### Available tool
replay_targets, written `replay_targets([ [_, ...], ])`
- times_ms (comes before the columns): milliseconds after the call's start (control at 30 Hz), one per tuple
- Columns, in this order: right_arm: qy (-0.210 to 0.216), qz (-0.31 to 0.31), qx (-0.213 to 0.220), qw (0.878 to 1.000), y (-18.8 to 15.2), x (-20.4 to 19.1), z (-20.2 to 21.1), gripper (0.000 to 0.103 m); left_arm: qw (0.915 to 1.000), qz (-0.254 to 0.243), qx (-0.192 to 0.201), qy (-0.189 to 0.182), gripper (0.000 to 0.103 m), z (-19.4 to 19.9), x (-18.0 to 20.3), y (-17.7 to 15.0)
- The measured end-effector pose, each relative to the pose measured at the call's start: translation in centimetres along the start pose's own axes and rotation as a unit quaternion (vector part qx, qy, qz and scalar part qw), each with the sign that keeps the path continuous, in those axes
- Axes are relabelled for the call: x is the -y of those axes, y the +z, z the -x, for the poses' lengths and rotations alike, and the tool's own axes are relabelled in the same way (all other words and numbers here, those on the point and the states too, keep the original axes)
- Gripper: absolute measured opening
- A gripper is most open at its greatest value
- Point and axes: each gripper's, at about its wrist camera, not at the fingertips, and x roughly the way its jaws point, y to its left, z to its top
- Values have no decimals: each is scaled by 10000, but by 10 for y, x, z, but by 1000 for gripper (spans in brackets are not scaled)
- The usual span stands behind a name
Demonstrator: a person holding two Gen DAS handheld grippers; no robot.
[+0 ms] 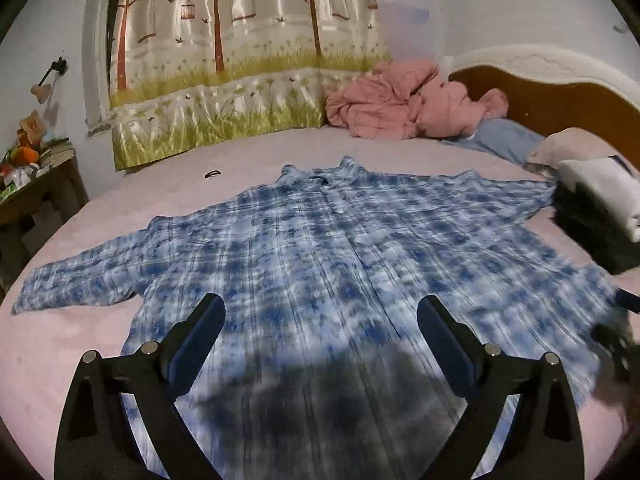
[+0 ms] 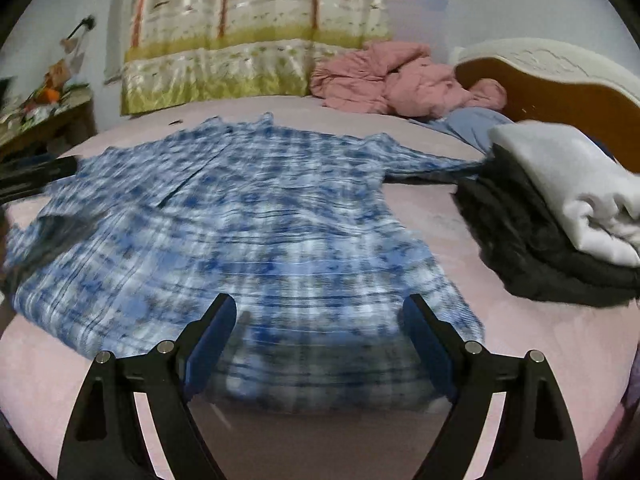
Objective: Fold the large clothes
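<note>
The blue plaid shirt (image 1: 320, 248) lies spread flat on the bed (image 1: 60, 344), collar away from both tools, sleeves out sideways. The left tool (image 1: 320, 320) and right tool (image 2: 320, 316) hover over its hem, jaws apart, empty.

Plaid shirt (image 1: 320, 240): thin woven cloth, matt, lightly creased. Pink bedsheet (image 1: 60, 340): soft matt fabric, smooth. Curtain (image 1: 240, 60): glossy satin-like cloth w/ sheen. Headboard (image 1: 560, 96): smooth brown wood-look panel, white carved trim. Left gripper (image 1: 320, 320) fingers (image 1: 208, 328): matt black plastic, shiny metal pins.
</note>
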Motion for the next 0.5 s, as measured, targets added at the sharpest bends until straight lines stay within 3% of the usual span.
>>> replay_targets([
  [167, -96, -345, 108, 9993, -7, 9, 1, 87, 9997, 60, 224, -1, 97, 37, -8, -34],
  [333, -340, -213, 169, 9991, -13, 2, -4, 87, 9978, 199, 605, 196, 97, 54, -14, -56],
  [500, -249, -185, 624, 9976, -18, 2, 11, 87, 9931, 168, 1106, 352, 103, 68, -13, -63],
])
